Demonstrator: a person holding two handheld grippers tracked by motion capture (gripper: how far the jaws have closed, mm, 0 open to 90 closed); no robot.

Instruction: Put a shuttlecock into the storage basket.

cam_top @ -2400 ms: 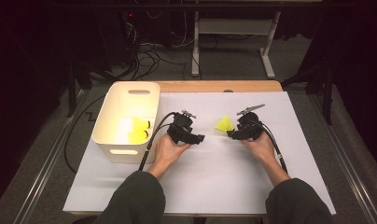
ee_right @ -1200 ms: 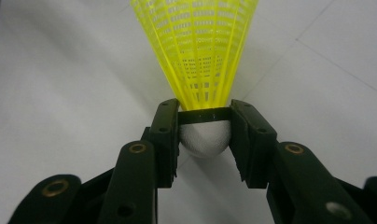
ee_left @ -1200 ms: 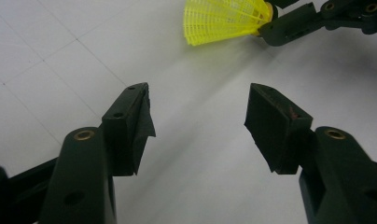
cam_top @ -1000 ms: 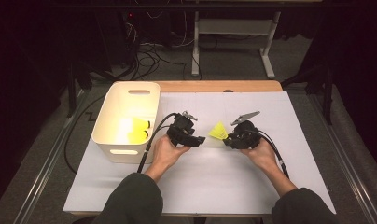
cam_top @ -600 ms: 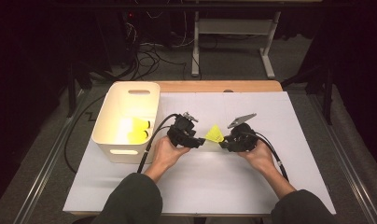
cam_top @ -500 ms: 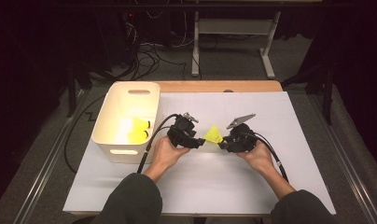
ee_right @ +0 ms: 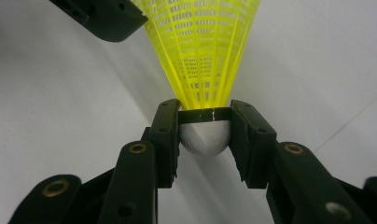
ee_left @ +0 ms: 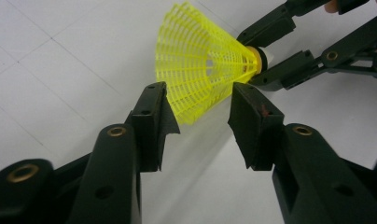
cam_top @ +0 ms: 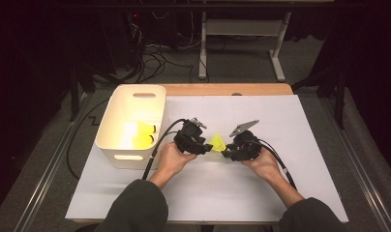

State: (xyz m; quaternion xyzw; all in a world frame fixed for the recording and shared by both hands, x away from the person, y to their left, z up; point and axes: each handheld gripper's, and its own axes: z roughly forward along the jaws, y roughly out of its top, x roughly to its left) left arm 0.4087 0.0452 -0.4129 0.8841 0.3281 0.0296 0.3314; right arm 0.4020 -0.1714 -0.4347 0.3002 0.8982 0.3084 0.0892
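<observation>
Right gripper (ee_right: 205, 135) is clamped on the white rounded cork of a yellow plastic mesh shuttlecock (ee_left: 200, 60), holding it clear of the white table sheet (cam_top: 280, 121) with the skirt offered toward 9 o'clock in the high view. Left gripper (ee_left: 199, 116) has just been closing; its jaws straddle the skirt rim, pads not yet pressing. Judged a hand-over. White plastic bin (cam_top: 117, 157), at 9 o'clock, already holds yellow shuttlecocks (cam_top: 142, 135).

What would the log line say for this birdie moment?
right gripper: shut on shuttlecock cork | left gripper: closing around skirt, not yet gripping | stage: handover
</observation>
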